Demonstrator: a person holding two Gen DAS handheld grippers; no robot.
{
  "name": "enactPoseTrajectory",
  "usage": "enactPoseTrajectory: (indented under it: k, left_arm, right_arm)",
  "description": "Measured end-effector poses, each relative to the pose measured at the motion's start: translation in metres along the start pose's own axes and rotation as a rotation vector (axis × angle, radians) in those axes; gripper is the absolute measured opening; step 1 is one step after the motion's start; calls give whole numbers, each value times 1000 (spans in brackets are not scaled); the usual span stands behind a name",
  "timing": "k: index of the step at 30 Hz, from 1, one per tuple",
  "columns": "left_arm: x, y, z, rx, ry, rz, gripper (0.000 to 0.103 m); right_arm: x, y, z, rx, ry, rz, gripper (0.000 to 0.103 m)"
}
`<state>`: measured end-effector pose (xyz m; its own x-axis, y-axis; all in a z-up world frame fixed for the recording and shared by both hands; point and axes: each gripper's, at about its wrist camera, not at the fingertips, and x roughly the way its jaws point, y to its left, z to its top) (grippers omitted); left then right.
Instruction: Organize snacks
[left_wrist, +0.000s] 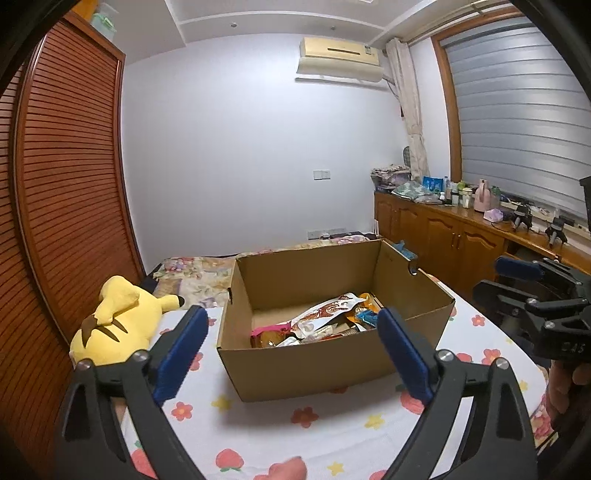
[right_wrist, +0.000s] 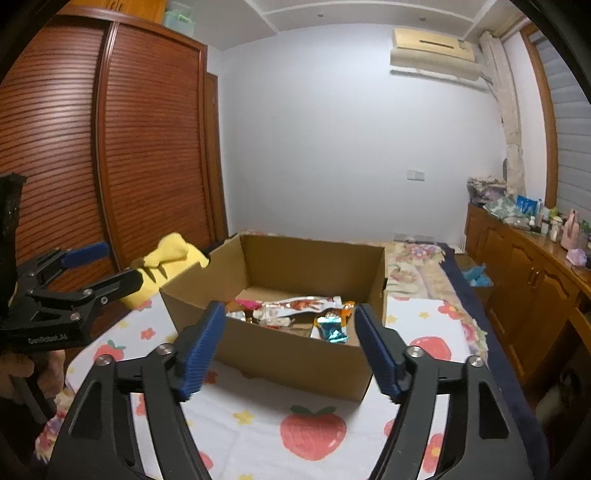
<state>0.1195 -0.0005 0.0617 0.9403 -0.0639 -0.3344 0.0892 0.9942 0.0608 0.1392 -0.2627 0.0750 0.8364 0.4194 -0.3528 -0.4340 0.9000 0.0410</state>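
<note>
Hovering above the near edge of the bed, the left gripper (left_wrist: 291, 328) has its blue-padded fingers (left_wrist: 181, 350) spread wide and grips nothing. The right gripper (right_wrist: 290, 328) hangs beside it, fingers (right_wrist: 376, 350) likewise wide apart and bare. Both point at an open cardboard box (left_wrist: 314, 365) sitting on a white sheet (right_wrist: 258, 424) printed with strawberries and flowers. The snacks (left_wrist: 325, 321) lie loose on the box floor, bunched toward the near wall: a white-and-red pouch (right_wrist: 299, 304), a teal foil wrapper (right_wrist: 332, 328), orange and pink packets. A yellow plush toy (left_wrist: 114, 321) lies just left of the box. A wooden cabinet (left_wrist: 443, 229) along the right wall carries bottles and clutter.
</note>
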Motion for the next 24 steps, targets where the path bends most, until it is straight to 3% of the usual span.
enactPoseTrajectory:
  k: [4,12,24]
  left_arm:
    - [-7,1,-2,-19,-19,49,94]
    - [-16,-5,-6,-20,-16,33,96]
    - [-35,-12,-16,-34,3,22,96]
  right_arm:
    - [-7,-1,3,10,-31,-13,90]
    - [-20,2,3,11,-60,-78,103]
    - [-40,3,-5,47,-60,-143,103]
